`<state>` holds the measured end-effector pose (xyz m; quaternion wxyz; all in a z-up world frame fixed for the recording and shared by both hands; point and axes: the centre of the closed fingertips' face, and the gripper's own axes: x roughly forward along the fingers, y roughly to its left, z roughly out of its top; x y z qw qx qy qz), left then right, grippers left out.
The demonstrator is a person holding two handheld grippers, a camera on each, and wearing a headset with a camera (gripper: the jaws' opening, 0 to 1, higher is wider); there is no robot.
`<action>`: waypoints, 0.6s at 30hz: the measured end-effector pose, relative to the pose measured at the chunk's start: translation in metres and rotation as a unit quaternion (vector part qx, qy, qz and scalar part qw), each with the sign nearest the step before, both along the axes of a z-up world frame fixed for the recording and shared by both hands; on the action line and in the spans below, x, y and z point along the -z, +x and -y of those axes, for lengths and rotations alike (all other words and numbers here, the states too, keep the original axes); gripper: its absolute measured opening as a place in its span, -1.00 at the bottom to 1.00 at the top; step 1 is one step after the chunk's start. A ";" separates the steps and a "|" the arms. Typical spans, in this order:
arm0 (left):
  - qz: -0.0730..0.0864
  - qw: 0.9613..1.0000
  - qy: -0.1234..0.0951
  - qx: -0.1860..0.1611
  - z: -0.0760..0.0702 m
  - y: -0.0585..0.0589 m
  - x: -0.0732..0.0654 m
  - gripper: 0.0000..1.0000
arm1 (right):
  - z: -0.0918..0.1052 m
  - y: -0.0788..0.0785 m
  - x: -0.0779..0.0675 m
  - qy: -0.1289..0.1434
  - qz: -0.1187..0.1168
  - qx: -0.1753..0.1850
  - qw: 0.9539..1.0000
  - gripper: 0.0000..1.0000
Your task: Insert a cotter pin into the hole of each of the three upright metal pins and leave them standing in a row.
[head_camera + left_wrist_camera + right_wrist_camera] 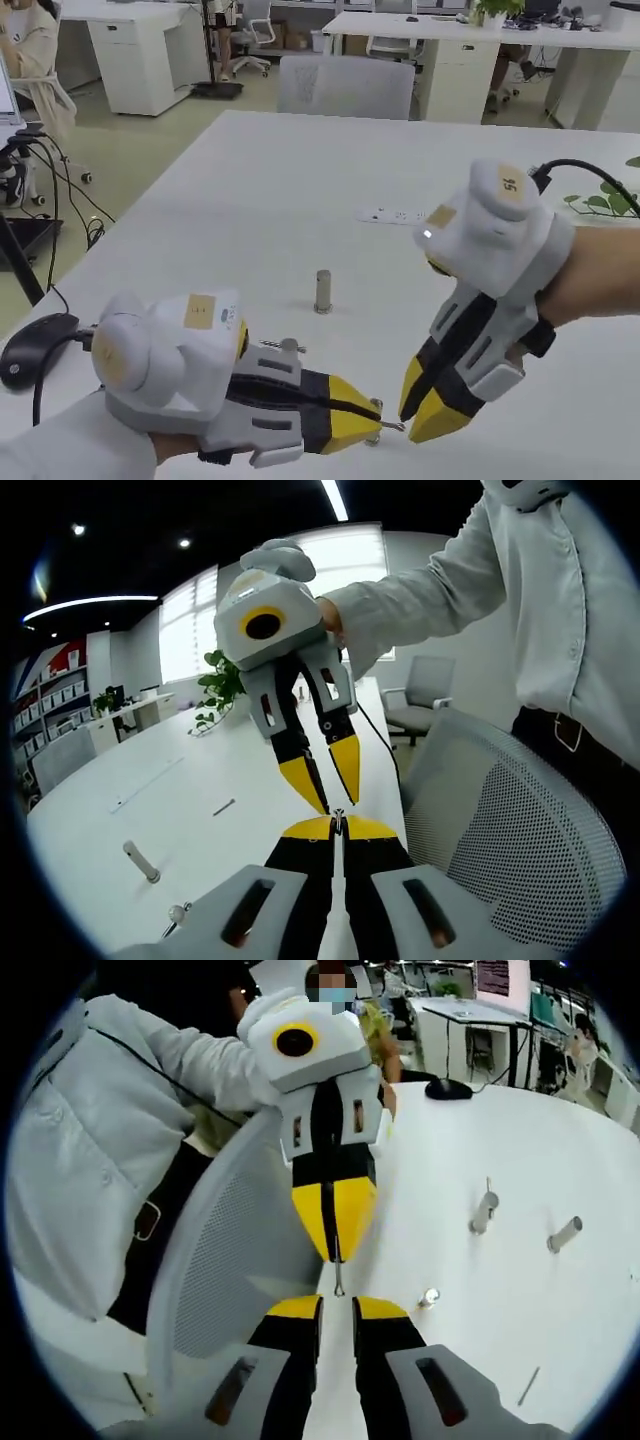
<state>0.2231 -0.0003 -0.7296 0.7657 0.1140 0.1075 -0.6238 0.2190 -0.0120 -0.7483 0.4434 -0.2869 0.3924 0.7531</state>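
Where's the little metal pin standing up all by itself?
In the head view, the short grey upright metal pin stands in the middle, beyond the left hand-held gripper and right hand-held gripper, before the white power strip.

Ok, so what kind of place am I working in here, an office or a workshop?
Probably an open-plan office rather than a workshop: rows of long white desks, swivel office chairs and a computer mouse with its cable.
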 end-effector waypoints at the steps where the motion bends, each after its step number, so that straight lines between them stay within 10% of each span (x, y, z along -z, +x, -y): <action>1: 0.000 1.000 0.000 0.001 0.000 0.000 0.000 -1.00 | 0.000 -0.001 0.000 0.000 -0.004 -0.001 1.000 -0.73; 18: 0.017 0.999 0.012 0.035 0.006 -0.009 0.001 -1.00 | -0.001 -0.013 -0.005 0.004 -0.066 -0.010 0.998 -0.87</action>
